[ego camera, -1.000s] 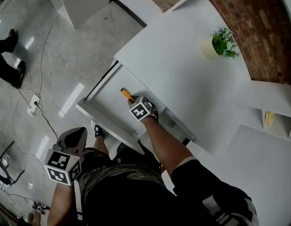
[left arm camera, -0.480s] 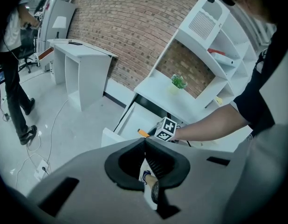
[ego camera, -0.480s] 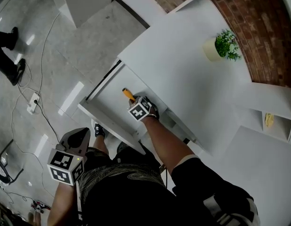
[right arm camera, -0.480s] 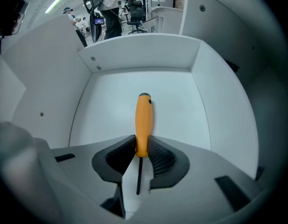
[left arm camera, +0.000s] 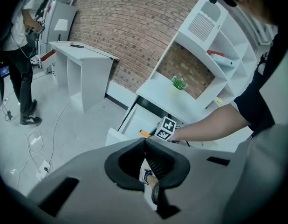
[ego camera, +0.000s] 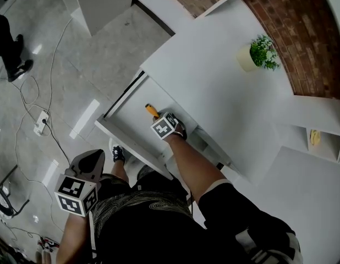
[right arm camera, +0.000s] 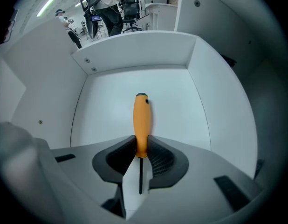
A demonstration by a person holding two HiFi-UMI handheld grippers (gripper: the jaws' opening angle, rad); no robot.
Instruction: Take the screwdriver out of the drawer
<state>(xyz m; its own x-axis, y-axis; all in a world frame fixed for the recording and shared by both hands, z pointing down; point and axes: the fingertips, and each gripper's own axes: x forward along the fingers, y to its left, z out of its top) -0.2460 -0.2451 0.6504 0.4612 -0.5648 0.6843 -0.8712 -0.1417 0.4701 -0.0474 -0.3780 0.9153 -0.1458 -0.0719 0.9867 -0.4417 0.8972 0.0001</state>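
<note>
Head view: the right arm (ego camera: 187, 166) stretches into the drawer (ego camera: 126, 121), right gripper (ego camera: 158, 119) squeezing the orange screwdriver (ego camera: 151, 110). The left gripper (ego camera: 94, 157) hangs low by the leg, jaws pressed together.

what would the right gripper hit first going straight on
Probably the far wall of the drawer, with the held screwdriver touching handle-first, before the right gripper itself. If it tilts down, the drawer floor may come first.

The screwdriver (right arm camera: 140, 120) has a smooth orange plastic-looking handle, the white drawer (right arm camera: 134, 50) is matt, the floor (ego camera: 76, 65) glossy, the brick wall (ego camera: 302, 26) rough.
</note>
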